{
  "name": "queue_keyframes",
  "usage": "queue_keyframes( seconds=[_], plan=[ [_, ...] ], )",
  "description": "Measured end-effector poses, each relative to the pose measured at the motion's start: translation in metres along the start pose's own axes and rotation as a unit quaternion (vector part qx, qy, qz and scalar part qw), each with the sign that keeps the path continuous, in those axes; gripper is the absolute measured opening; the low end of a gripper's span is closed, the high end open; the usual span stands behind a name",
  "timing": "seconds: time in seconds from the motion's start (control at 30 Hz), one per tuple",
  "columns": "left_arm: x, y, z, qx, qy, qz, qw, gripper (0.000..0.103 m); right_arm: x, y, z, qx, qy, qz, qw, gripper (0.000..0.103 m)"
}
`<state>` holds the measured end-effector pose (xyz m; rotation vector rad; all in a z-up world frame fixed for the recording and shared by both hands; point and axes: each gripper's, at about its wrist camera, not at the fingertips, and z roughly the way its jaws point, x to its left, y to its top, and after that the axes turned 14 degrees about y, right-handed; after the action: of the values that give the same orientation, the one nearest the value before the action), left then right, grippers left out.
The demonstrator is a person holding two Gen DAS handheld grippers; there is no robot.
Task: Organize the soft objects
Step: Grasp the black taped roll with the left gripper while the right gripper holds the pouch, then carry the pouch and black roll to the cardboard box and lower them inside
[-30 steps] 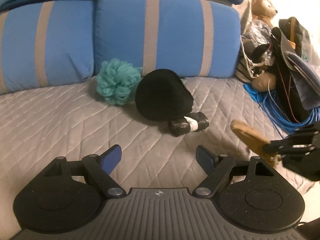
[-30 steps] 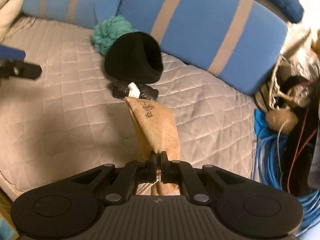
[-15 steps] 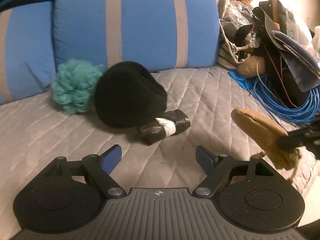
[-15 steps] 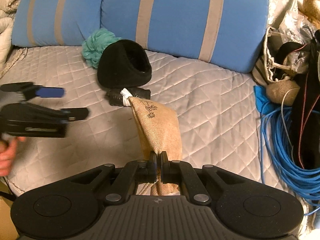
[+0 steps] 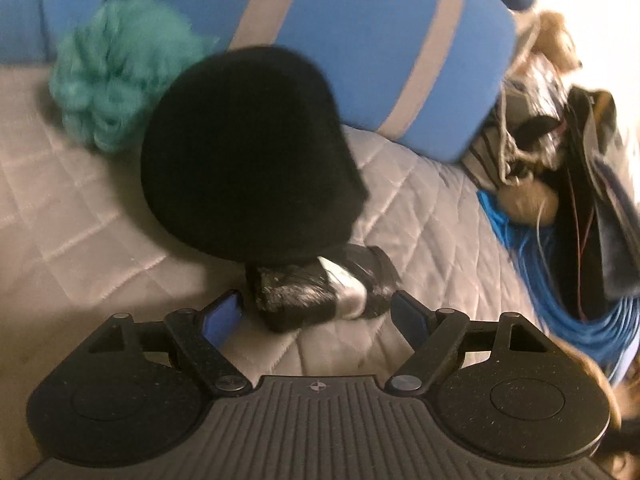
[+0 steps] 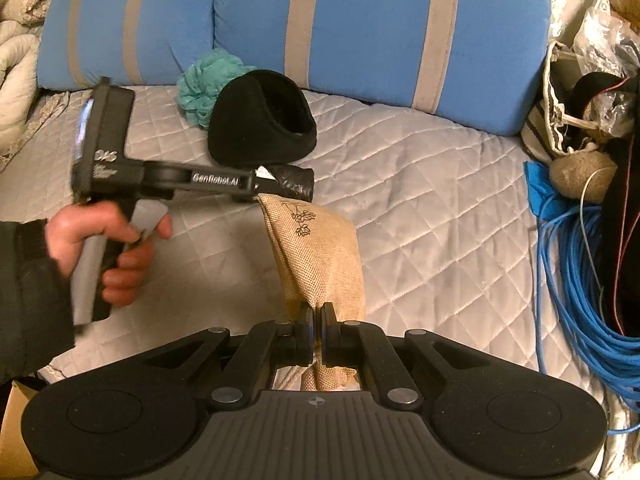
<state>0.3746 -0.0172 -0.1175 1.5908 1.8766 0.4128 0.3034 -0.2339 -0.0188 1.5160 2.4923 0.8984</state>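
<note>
A small black roll with a white band (image 5: 320,294) lies on the grey quilted bed (image 5: 72,240), just in front of a black fleece cap (image 5: 248,156). My left gripper (image 5: 318,316) stands open, its blue pads either side of the roll without pressing on it. A teal pouf (image 5: 116,76) sits behind the cap. In the right wrist view my right gripper (image 6: 316,338) is shut on the neck of a tan burlap pouch (image 6: 320,248), which hangs above the quilt. The left gripper (image 6: 256,190), with a hand on its handle, reaches to the roll (image 6: 294,180).
Two blue pillows with tan stripes (image 6: 360,32) line the back of the bed. At the right lie a coil of blue cable (image 6: 568,280), bags (image 6: 580,92) and a plush bear (image 5: 560,40). Folded bedding (image 6: 16,60) lies at the far left.
My left gripper has come down and forward, from well short of the cap to straddling the black roll. The right gripper has kept the pouch and rolled slightly.
</note>
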Motion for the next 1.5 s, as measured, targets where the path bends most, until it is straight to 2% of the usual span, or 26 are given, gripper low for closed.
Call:
queue_keyframes(
  seconds=[0.17, 0.27, 0.33, 0.4, 0.47, 0.53, 0.63, 0.83, 0.93, 1.0, 1.03, 1.1, 1.2, 1.3, 1.4, 1.5],
  plan=[
    [0.006, 0.007, 0.009, -0.013, -0.022, -0.019, 0.9995, 0.081, -0.004, -0.003, -0.002, 0.001, 0.002, 0.006, 1.000, 0.006],
    [0.003, 0.008, 0.009, -0.002, -0.038, -0.014, 0.9992, 0.080, -0.003, -0.001, -0.002, -0.003, 0.004, 0.006, 1.000, 0.006],
    [0.000, 0.005, 0.007, 0.011, -0.055, -0.009, 0.9984, 0.074, -0.001, 0.000, -0.001, -0.005, 0.006, 0.004, 1.000, 0.006],
    [-0.005, 0.001, 0.006, 0.033, -0.078, 0.006, 0.9964, 0.054, 0.000, 0.000, -0.001, -0.006, 0.007, 0.001, 1.000, 0.006],
    [-0.012, -0.003, 0.003, 0.040, -0.086, 0.041, 0.9947, 0.052, 0.001, -0.001, 0.000, -0.005, 0.006, 0.002, 1.000, 0.006],
    [-0.022, -0.007, -0.004, 0.026, -0.066, 0.091, 0.9933, 0.052, -0.001, -0.001, -0.001, -0.007, 0.006, 0.006, 1.000, 0.006],
    [-0.035, -0.011, -0.009, -0.009, -0.032, 0.139, 0.9897, 0.053, -0.003, -0.002, -0.002, -0.007, 0.001, 0.011, 1.000, 0.006],
    [-0.054, -0.015, -0.005, -0.049, 0.018, 0.197, 0.9789, 0.053, -0.006, -0.003, -0.002, -0.002, 0.000, 0.010, 1.000, 0.006],
    [-0.059, -0.017, -0.003, -0.058, 0.023, 0.209, 0.9759, 0.053, -0.007, -0.003, -0.002, -0.002, 0.001, 0.009, 1.000, 0.006],
    [-0.059, -0.016, -0.003, -0.052, 0.015, 0.204, 0.9775, 0.052, -0.007, -0.003, -0.002, 0.000, 0.002, 0.008, 1.000, 0.006],
    [-0.060, -0.015, -0.002, -0.048, 0.004, 0.199, 0.9788, 0.045, -0.007, -0.003, -0.001, 0.000, 0.002, 0.008, 1.000, 0.006],
    [-0.061, -0.014, -0.005, -0.040, -0.006, 0.196, 0.9798, 0.025, -0.007, -0.003, -0.001, 0.000, 0.002, 0.008, 1.000, 0.006],
    [-0.067, -0.015, -0.010, -0.036, 0.006, 0.201, 0.9788, 0.023, -0.007, -0.003, -0.002, -0.001, 0.001, 0.010, 1.000, 0.006],
    [-0.066, -0.018, -0.018, -0.030, 0.002, 0.212, 0.9768, 0.022, -0.007, -0.003, 0.000, 0.001, 0.001, 0.010, 1.000, 0.006],
    [-0.061, -0.024, -0.030, -0.027, 0.012, 0.236, 0.9714, 0.021, -0.006, -0.005, 0.004, 0.007, -0.001, 0.009, 1.000, 0.006],
    [-0.050, -0.033, -0.045, -0.020, 0.020, 0.244, 0.9694, 0.021, -0.005, -0.005, 0.008, 0.011, -0.004, 0.008, 1.000, 0.006]
  ],
)
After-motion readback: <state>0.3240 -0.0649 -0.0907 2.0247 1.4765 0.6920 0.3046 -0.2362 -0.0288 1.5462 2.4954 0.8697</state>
